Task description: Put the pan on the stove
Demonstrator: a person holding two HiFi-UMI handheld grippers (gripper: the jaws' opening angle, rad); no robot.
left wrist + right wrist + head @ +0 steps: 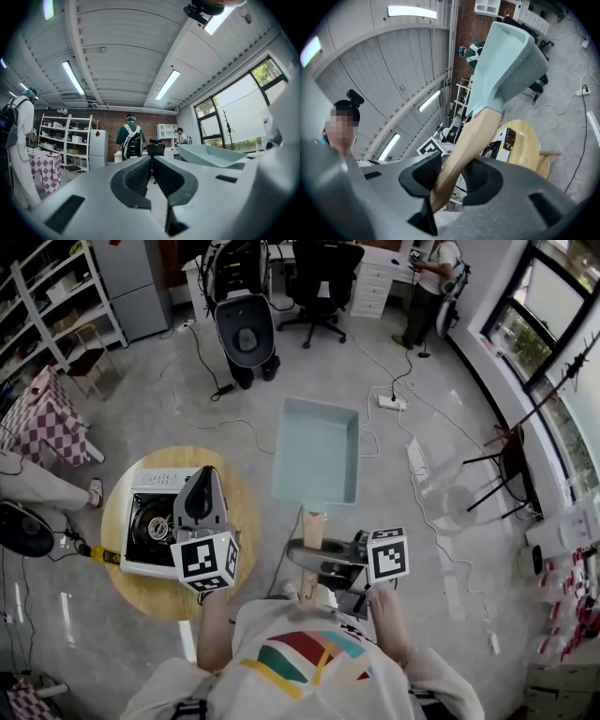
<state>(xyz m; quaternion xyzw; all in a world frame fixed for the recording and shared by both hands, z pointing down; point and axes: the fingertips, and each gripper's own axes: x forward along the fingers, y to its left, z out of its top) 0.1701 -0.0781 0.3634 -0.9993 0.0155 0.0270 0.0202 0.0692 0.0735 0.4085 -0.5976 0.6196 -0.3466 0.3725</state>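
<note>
A rectangular pale teal pan (317, 451) with a wooden handle (312, 529) hangs in the air above the floor, right of the table. My right gripper (315, 557) is shut on that handle; in the right gripper view the handle (473, 136) runs between the pads of the right gripper (451, 172) and the pan (501, 61) juts out beyond. A white portable gas stove (150, 521) sits on a round wooden table (141, 592). My left gripper (203, 479) hovers over the stove's right side. The left gripper (151, 161) is shut with nothing in it.
Cables and a power strip (390, 401) trail over the grey floor. A black office chair (244, 329) stands ahead, shelves (56, 306) and a checkered cloth (47, 418) at the left, a stand fan (511, 465) at the right. People stand at the back of the room.
</note>
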